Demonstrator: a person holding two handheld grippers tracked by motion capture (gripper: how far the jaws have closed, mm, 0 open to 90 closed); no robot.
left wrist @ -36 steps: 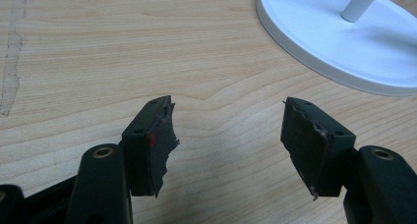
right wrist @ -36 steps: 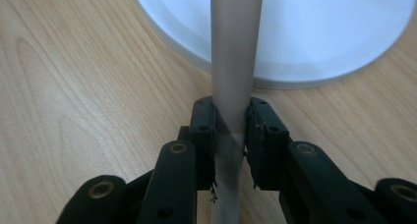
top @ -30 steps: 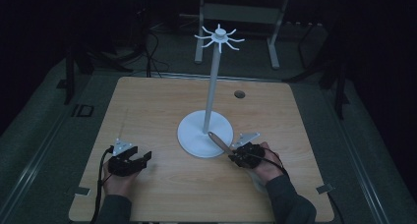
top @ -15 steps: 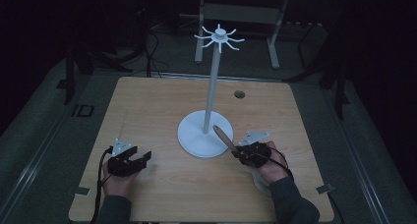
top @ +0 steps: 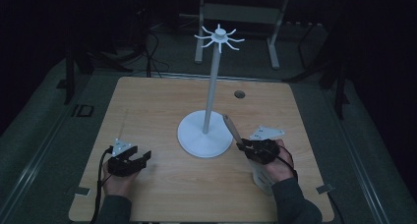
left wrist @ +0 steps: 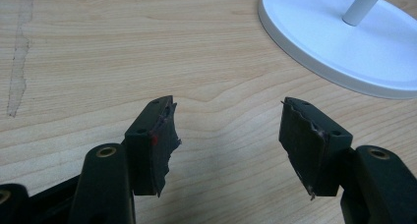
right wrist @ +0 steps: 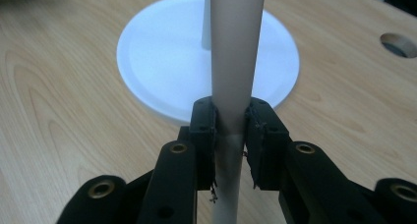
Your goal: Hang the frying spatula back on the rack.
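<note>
— From above, what do I have?
— My right gripper (top: 244, 146) clamps a pale stick (top: 231, 127) angled beside the white stand (top: 205, 139); my left gripper (top: 140, 158) rests on the table (top: 162, 101).
— Left gripper view?
— Jaws wide apart, empty.
— Right gripper view?
— Pads pinch the stick (right wrist: 234, 62) before the stand (right wrist: 162, 62).

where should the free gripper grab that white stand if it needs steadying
Probably the lower pole of the white stand, coming level from the left gripper's side. The pole is thin and upright, so open jaws fit around it; the round base is flat and too wide. The right gripper already holds a stick.
</note>
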